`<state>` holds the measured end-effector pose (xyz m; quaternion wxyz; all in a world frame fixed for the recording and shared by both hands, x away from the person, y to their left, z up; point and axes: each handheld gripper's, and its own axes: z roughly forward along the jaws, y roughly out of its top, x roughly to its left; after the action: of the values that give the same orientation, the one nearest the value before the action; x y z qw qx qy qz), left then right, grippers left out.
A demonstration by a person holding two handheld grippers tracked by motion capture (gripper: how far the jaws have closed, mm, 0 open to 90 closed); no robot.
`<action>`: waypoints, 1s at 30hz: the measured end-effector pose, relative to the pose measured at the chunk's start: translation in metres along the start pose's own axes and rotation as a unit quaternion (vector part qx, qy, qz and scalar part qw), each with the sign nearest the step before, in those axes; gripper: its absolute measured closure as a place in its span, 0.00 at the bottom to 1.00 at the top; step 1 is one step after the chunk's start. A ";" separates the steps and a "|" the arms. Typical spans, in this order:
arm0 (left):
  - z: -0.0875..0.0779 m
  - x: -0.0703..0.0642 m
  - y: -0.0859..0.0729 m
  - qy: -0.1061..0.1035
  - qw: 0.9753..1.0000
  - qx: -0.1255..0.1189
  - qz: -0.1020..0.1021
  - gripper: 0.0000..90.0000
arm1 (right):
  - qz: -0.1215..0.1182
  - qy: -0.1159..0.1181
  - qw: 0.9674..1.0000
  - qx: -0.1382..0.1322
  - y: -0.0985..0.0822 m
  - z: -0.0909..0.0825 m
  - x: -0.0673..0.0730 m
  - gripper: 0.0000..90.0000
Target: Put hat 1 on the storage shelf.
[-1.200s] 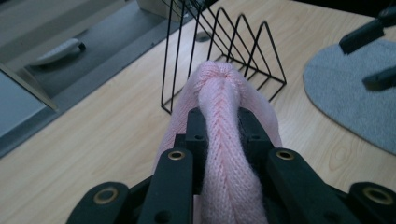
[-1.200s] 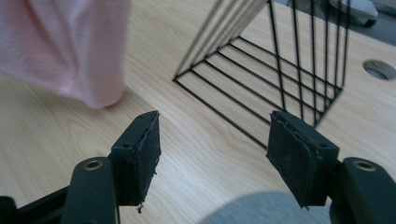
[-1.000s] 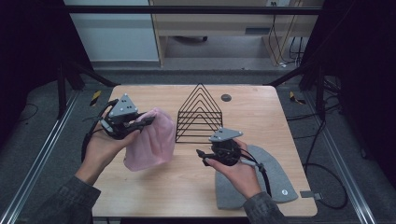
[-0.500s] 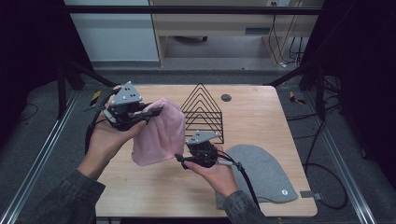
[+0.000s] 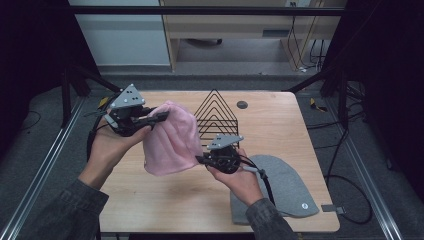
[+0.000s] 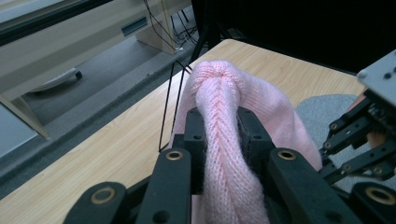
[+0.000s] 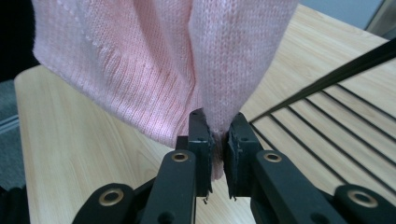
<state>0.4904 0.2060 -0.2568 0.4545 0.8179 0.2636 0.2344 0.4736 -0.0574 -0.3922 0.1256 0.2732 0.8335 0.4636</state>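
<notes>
A pink knitted hat (image 5: 170, 140) hangs in the air over the table's middle. My left gripper (image 5: 162, 117) is shut on its crown, and the knit bulges up between the pads (image 6: 222, 154). My right gripper (image 5: 200, 160) has just been closing and now pinches the hat's lower ribbed edge (image 7: 217, 140). A grey knitted hat (image 5: 280, 190) lies flat on the table at the front right, under my right forearm.
A black wire rack (image 5: 217, 112) of nested triangles stands at the back middle of the wooden table (image 5: 165, 200), just behind the pink hat. A small dark round disc (image 5: 242, 105) lies near the far edge. Cables trail off the right side.
My right gripper moved left from over the grey hat to the pink hat's lower edge and closed on it. My left hand lifted the pink hat slightly higher.
</notes>
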 end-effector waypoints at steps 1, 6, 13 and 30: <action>0.001 0.001 -0.001 -0.004 1.000 -0.002 -0.003 0.85 | -0.002 -0.001 1.000 0.003 0.000 -0.003 -0.002 0.92; 0.008 0.003 -0.003 -0.016 1.000 -0.013 -0.019 0.84 | -0.012 -0.012 1.000 0.021 0.003 -0.011 -0.010 0.92; 0.007 0.009 0.006 -0.031 0.998 -0.036 -0.039 0.84 | -0.025 -0.023 0.999 0.029 0.016 -0.022 -0.018 0.92; -0.001 0.038 0.041 0.004 0.995 -0.080 -0.051 0.84 | -0.044 -0.035 0.998 0.013 0.072 -0.036 -0.046 0.92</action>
<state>0.5275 0.2125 -0.2151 0.5289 0.7635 0.2868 0.2348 0.5192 -0.0789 -0.3144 0.1714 0.2537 0.8458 0.4370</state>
